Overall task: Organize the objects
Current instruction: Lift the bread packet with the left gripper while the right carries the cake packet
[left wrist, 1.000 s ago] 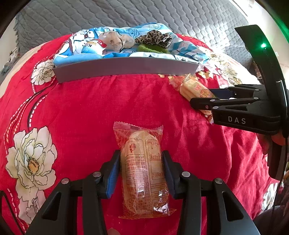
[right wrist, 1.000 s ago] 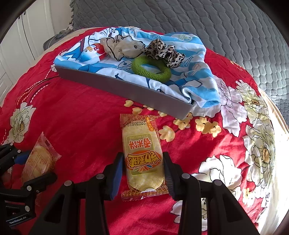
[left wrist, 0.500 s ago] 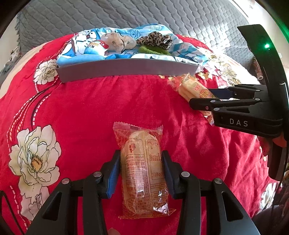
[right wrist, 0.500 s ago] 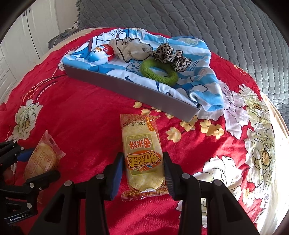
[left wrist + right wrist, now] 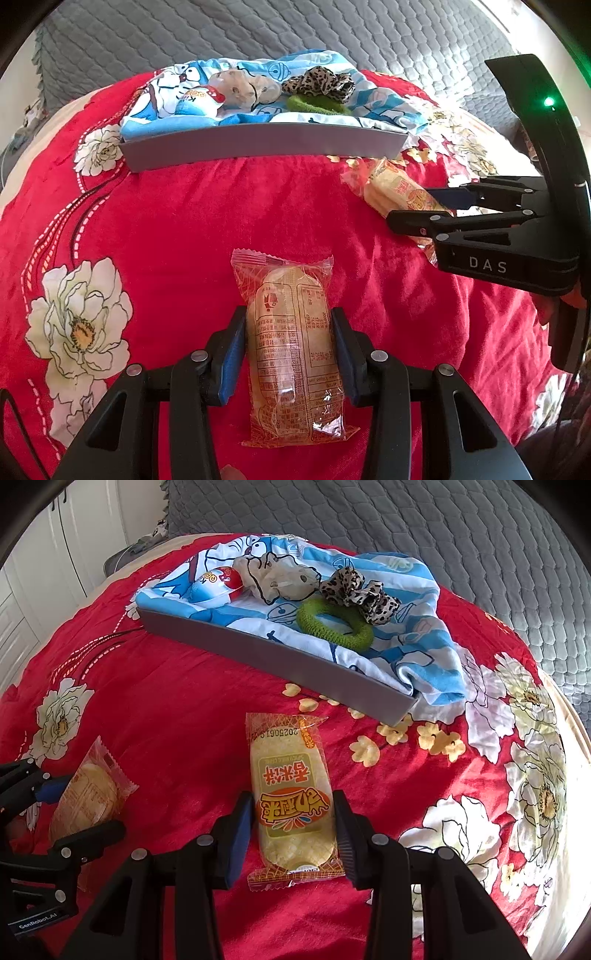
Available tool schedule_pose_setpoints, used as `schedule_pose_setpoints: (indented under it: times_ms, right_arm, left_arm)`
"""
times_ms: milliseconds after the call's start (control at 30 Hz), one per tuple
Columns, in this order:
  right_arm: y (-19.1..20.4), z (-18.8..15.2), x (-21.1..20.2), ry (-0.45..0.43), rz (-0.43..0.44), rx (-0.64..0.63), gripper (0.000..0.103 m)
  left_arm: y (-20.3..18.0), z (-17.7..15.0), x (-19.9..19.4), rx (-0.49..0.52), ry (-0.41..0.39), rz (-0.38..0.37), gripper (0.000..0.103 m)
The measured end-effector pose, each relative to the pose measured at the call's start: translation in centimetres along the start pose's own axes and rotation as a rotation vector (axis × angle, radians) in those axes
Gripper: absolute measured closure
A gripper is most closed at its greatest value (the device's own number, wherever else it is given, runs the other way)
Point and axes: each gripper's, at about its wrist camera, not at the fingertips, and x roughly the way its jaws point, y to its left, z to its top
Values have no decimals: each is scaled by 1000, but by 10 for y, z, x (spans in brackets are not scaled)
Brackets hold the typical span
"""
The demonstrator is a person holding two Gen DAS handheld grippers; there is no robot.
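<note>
My left gripper (image 5: 288, 339) is shut on a rice cracker packet (image 5: 291, 347), back side up, held over the red bedspread. My right gripper (image 5: 293, 823) is shut on a second rice cracker packet (image 5: 291, 797), orange label up. Each gripper and its packet also show in the other view: the right gripper (image 5: 424, 206) with its packet (image 5: 395, 188), the left gripper (image 5: 74, 805) with its packet (image 5: 85, 797). Ahead stands a grey tray (image 5: 258, 146), also in the right wrist view (image 5: 273, 657), lined with a blue cartoon cloth (image 5: 413, 627).
In the tray lie a green hair ring (image 5: 334, 622), a leopard scrunchie (image 5: 358, 590), a beige scrunchie (image 5: 280, 576) and a red-white egg toy (image 5: 218, 585). A grey quilted headboard (image 5: 258, 33) rises behind. White cupboards (image 5: 55, 554) stand at left.
Both grippers have moved forward toward the tray with their packets still held. The tray looks nearer in both views.
</note>
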Motion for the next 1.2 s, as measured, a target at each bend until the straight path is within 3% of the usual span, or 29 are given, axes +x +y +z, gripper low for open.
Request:
schedule_pose_setpoints:
  times_ms: [833, 1200]
  right_arm:
    - [4, 3, -17, -42, 21, -5, 61]
    - [-8, 17, -55, -165, 37, 59, 61]
  left_arm:
    - [-5, 22, -24, 28, -50, 55, 58]
    - [-6, 45, -37, 41, -96, 77, 58]
